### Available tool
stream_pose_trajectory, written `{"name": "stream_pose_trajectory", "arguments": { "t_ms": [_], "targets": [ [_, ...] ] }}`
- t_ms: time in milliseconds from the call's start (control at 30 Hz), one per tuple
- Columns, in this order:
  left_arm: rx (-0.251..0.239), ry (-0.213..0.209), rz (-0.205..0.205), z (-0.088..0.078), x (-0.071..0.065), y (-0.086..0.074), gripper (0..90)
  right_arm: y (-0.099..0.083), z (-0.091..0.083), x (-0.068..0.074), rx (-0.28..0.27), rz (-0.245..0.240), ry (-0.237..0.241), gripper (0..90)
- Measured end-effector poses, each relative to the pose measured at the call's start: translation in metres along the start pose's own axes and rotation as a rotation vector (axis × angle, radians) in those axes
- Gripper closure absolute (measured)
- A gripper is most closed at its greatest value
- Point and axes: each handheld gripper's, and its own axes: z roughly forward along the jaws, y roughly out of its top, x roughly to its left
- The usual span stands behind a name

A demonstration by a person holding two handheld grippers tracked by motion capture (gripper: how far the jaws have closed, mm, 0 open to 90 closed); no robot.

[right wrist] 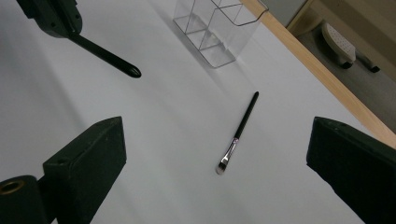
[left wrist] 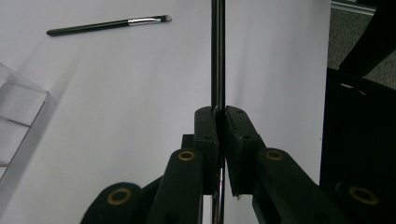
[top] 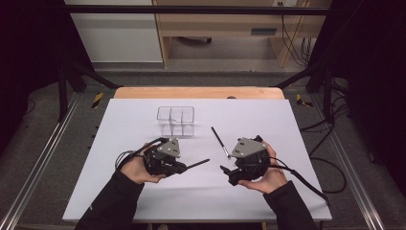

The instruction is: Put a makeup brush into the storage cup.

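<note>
Two low hands: left tool [top: 184, 167] clamped on black stick [left wrist: 217, 51], right tool [right wrist: 215, 186] wide.

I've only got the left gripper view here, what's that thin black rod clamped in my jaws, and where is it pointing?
Observer: The left gripper is shut on a black brush handle whose free end points toward the right gripper.
Operator: Is the right gripper holding anything?
Observer: No. Its jaws stand wide open in its own view, framing the loose makeup brush on the white table.
Operator: What is that clear thing at my left edge?
Observer: A clear divided organiser, standing upright behind both grippers, nothing visible inside.
</note>
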Motion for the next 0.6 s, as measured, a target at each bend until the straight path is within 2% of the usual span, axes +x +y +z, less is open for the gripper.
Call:
{"name": "stream_pose_trajectory", "arguments": {
  "t_ms": [400,600],
  "targets": [
    [0.021,-0.036,0.036,0.003,-0.003,0.009,83.3,0.007,0.008,0.013,0.065,-0.098,0.033,6.0],
    [0.022,-0.058,0.052,0.005,-0.003,0.013,83.3,0.010,0.011,0.020,0.070,-0.138,0.042,7.5]
  ]
}}
